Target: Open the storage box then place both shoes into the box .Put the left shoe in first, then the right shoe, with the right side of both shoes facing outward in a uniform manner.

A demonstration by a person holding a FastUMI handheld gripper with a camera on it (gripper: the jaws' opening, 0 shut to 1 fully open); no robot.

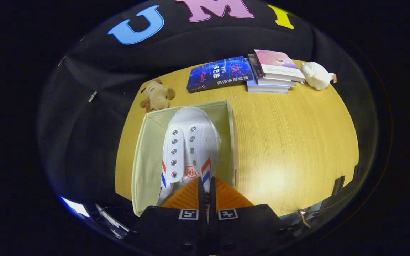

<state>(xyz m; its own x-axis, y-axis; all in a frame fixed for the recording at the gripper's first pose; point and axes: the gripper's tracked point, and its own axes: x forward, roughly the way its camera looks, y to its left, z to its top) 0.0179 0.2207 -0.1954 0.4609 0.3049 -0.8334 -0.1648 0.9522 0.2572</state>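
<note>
A white canvas shoe (190,142) with metal eyelets and red and blue side stripes hangs over the open cream storage box (148,156), its toe pointing away from me toward the box's far wall. My gripper (206,186) is shut on the shoe's heel collar, with the fingers nearly touching each other. The box stands on the wooden table (290,142) directly ahead of the fingers, and the shoe sits inside its opening. The shoe covers the box's floor, so I cannot tell whether another shoe lies beneath it.
Beyond the box lie a blue book (219,74) and a stack of books (274,71). A white plush (317,75) sits at the far right and a brown plush toy (157,95) just past the box's far left corner.
</note>
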